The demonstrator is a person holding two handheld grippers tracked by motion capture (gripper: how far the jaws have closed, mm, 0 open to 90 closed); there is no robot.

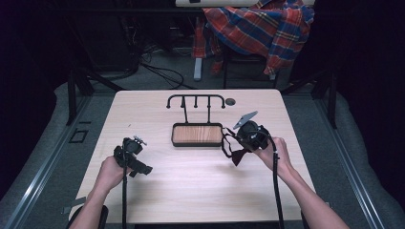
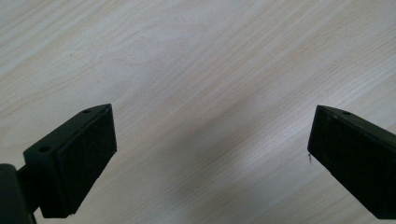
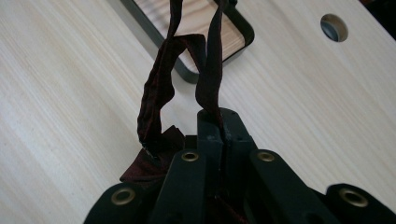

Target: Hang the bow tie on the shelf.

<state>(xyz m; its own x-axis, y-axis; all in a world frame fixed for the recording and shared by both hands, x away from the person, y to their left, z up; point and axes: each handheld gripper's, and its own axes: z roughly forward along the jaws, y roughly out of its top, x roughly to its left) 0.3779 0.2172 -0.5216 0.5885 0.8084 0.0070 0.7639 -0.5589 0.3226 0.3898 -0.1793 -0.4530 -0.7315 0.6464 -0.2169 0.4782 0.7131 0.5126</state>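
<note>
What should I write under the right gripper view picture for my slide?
Right gripper shut on a dark red bow tie, near the wooden tray.

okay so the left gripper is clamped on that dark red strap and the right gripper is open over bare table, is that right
Not quite: the sides are swapped. The right gripper is clamped on the dark red strap, as the right gripper view shows, with the strap looping up toward the wooden tray. The left gripper is the open one, jaws wide apart over the bare table, as the left gripper view shows.
</note>
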